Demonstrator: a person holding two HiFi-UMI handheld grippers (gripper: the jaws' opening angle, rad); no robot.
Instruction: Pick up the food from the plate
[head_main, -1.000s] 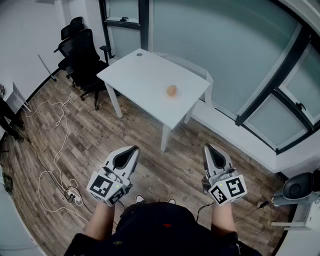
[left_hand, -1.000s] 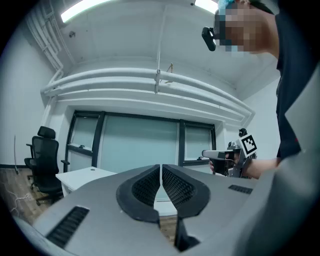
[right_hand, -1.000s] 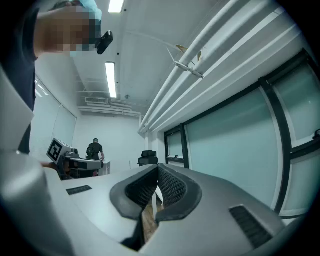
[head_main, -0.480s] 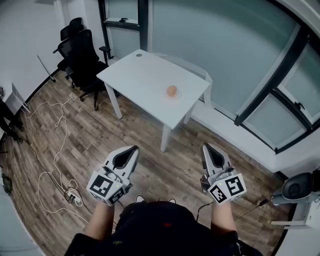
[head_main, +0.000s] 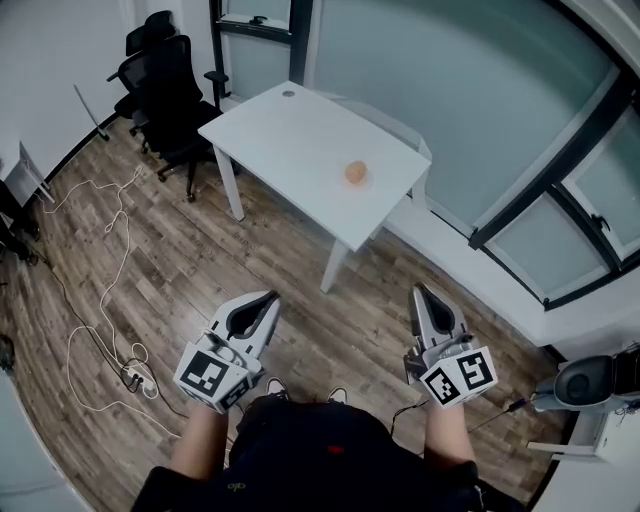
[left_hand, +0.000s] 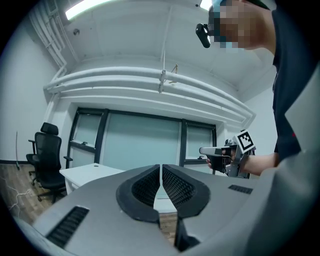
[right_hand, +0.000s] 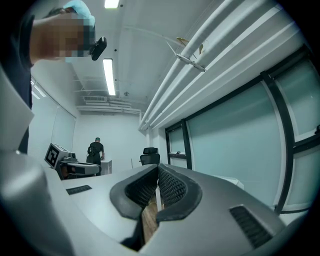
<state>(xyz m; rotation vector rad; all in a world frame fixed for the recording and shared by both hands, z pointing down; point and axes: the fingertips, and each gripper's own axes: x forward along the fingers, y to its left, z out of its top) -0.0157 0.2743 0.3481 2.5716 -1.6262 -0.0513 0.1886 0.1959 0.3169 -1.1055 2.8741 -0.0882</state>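
Food (head_main: 355, 172) sits on the desk (head_main: 280, 140), well apart from us; we've only shuffled a little since; left hand-held gripper (head_main: 262, 298) and right hand-held gripper (head_main: 420, 293) both pressed together, empty, so pickup hasn't started

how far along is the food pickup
Done: nothing; the food sits untouched on the white table. In hand: left gripper and right gripper, both shut and empty, are over the wood floor, short of the table. Left: reach it, open, grasp, lift.
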